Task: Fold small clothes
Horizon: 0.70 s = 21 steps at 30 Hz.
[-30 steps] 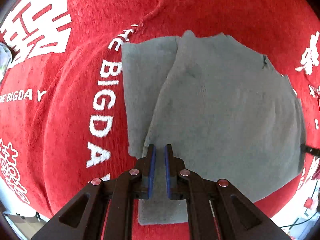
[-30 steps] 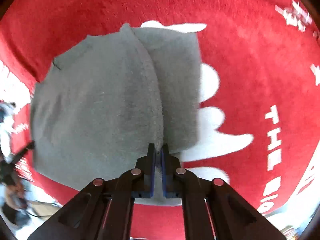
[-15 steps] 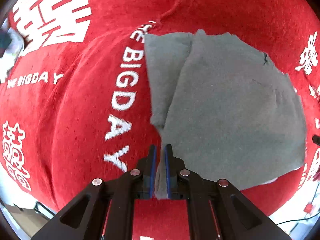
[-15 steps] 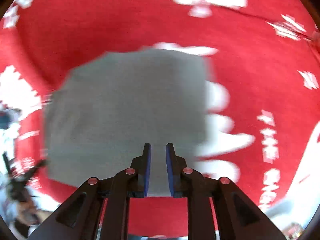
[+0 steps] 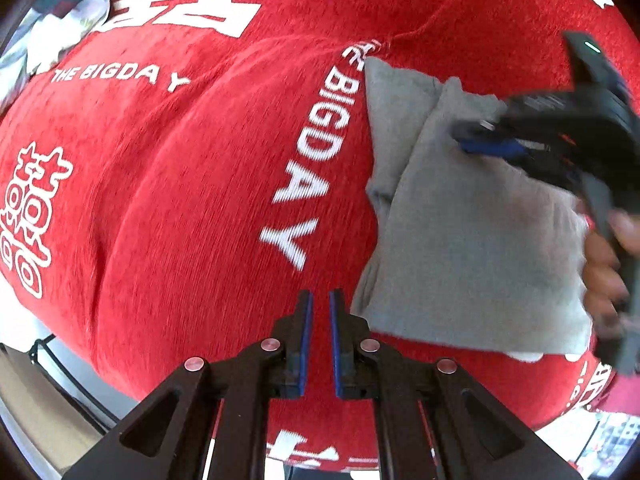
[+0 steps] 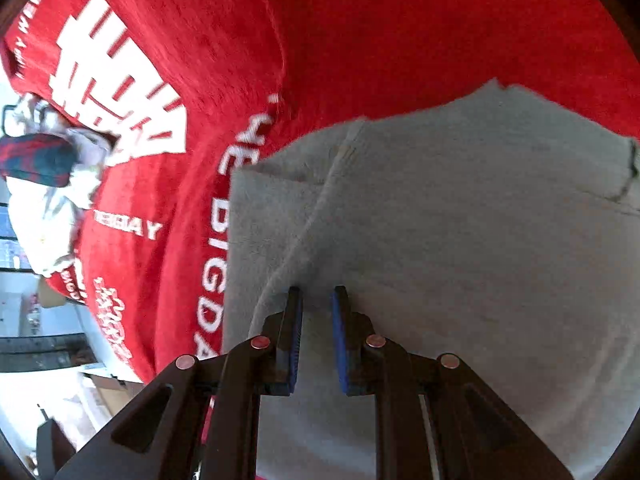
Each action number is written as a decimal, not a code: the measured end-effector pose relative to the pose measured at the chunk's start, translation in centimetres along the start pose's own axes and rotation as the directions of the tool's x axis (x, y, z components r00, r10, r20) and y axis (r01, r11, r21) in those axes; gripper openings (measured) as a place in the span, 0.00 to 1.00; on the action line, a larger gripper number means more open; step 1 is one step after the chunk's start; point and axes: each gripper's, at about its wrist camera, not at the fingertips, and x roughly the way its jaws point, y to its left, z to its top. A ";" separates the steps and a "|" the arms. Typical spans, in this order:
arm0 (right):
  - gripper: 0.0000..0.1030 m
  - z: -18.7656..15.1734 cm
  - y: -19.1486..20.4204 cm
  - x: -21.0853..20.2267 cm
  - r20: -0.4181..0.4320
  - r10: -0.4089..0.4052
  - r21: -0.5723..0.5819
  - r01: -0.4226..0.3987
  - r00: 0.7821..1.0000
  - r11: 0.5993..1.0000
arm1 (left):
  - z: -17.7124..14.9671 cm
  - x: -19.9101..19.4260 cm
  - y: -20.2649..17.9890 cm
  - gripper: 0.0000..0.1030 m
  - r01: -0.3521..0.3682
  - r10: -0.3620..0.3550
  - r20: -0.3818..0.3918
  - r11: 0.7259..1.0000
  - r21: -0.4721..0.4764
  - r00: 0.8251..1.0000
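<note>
both claws are pointing down over the red cloth [image 5: 192, 184] with the white lettering. left claw [image 5: 319, 312] has its jaws nearly together with nothing in them, hanging over bare red just beside the near corner of the grey garment [image 5: 472, 240]. right claw [image 6: 317, 308] has just eased its jaws a little apart, and it sits right above the grey garment [image 6: 460, 240], over the folded flap, with no fabric pinched that i can see. from the left side you can see the right claw [image 5: 480, 140] blurry over the far part of the grey piece, with the person's hand [image 5: 608, 264] around its handle. garment lies folded over once, flap edges not lined up. my guess at what could go wrong: nothing is holding that flap, so if the right claw drags across it the fold could slide open or bunch up. a pile of other clothes [image 6: 44, 168] waits off at the edge.
</note>
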 end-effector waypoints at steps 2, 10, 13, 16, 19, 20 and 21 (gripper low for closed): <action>0.18 0.0 1.8 0.3 0.011 -0.053 -0.061 0.054 0.999 0.997 | -1.0 -0.3 0.1 0.09 0.002 -0.002 -0.003 1.000 0.006 1.000; 0.18 -1.9 3.9 -1.5 -0.036 -0.074 -0.161 0.068 0.997 0.985 | -2.3 -0.5 0.1 0.09 -0.004 0.004 -0.011 1.000 -0.006 1.000; 0.22 -3.1 3.4 -2.6 -0.052 -0.065 -0.125 0.058 0.997 0.990 | -2.3 -0.8 0.2 0.09 -0.001 0.001 0.004 1.000 -0.012 1.000; 0.57 -4.6 2.9 -3.8 -0.058 -0.067 -0.112 0.060 0.996 0.992 | -2.7 -1.3 0.3 0.09 0.002 -0.002 0.010 1.000 -0.019 1.000; 0.57 -5.9 2.4 -4.5 -0.069 -0.076 -0.107 0.068 0.995 0.992 | -2.7 -1.6 0.7 0.09 0.006 -0.005 0.015 0.999 -0.035 1.000; 0.57 -6.3 2.1 -4.7 -0.076 -0.077 -0.099 0.069 0.994 0.993 | -2.7 -1.7 0.9 0.23 0.000 0.001 0.017 0.999 -0.041 1.000; 0.58 -6.8 1.7 -4.9 -0.085 -0.077 -0.089 0.070 0.993 0.994 | -2.6 -1.7 1.0 0.78 -0.005 0.006 0.018 0.999 -0.046 1.000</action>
